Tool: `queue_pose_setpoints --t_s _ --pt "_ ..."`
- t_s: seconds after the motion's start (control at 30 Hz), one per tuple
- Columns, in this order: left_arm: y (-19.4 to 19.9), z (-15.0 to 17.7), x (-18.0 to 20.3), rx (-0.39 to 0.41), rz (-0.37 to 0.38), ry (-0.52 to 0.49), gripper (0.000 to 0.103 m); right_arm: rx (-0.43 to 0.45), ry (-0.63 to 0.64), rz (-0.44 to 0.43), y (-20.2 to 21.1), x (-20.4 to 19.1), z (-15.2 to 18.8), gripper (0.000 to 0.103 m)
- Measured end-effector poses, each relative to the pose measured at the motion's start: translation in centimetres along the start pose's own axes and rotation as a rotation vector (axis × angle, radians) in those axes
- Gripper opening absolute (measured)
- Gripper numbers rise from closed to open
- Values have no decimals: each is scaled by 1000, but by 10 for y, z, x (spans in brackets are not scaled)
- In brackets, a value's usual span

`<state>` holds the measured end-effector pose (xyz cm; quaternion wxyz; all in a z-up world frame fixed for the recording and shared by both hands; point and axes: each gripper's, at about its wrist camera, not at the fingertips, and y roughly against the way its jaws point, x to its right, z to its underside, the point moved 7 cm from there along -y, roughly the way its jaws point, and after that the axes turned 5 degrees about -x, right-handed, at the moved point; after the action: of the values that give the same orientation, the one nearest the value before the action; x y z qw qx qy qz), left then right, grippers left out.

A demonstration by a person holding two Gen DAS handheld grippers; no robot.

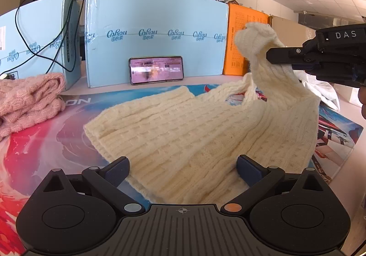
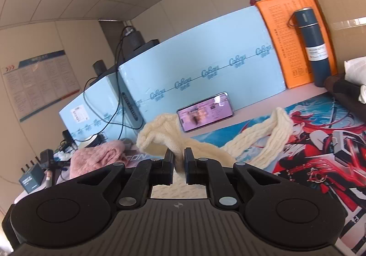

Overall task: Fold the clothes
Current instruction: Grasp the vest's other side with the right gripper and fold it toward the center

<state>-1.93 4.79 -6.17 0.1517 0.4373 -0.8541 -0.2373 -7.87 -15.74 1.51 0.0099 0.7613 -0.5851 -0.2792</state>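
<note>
A cream cable-knit sweater (image 1: pixel 183 132) lies on a printed desk mat (image 1: pixel 45 141). My left gripper (image 1: pixel 183 168) is open, low over the sweater's near edge, one finger on each side of it. My right gripper (image 2: pixel 178 162) is shut on a sleeve of the cream sweater (image 2: pixel 160 134) and holds it lifted above the table; it shows at the right of the left wrist view (image 1: pixel 281 56), with the sleeve draped up to it. The rest of the sweater (image 2: pixel 258 139) trails over the mat (image 2: pixel 320 141).
A pink knit garment (image 1: pixel 29 100) lies at the left, also in the right wrist view (image 2: pixel 96 157). A phone (image 1: pixel 156 69) leans on light blue boxes (image 1: pixel 155 16). An orange box (image 2: pixel 288 38), a blue flask (image 2: pixel 313 48) and dark cloth (image 2: pixel 347 93) stand at back right.
</note>
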Motion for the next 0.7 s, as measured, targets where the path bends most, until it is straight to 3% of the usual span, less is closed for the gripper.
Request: queue_pose_setpoints --t_s 0.13,0.3,0.37,0.43,0.47,0.53,0.63,0.7 --pt "0 0 -1 1 5 11 101 -100 74 -31 -16 -22 24 9" --pt "6 -1 -9 41 19 66 101 -200 24 -6 -26 -7 49 12" --pt "14 -5 -18 89 14 129 101 -225 6 -14 -23 -1 55 20" --pt "23 -13 -24 144 19 179 101 -230 17 -41 -15 -1 59 40" --pt "27 -19 -22 173 34 179 101 -232 40 -51 -11 -3 60 44" --pt "36 -33 -19 232 65 179 101 -234 85 -66 -5 -9 61 77" --pt "37 -54 2 281 104 87 102 -236 135 -83 1 -18 62 80" --pt "30 -61 18 272 126 9 102 -232 167 -85 3 -22 63 80"
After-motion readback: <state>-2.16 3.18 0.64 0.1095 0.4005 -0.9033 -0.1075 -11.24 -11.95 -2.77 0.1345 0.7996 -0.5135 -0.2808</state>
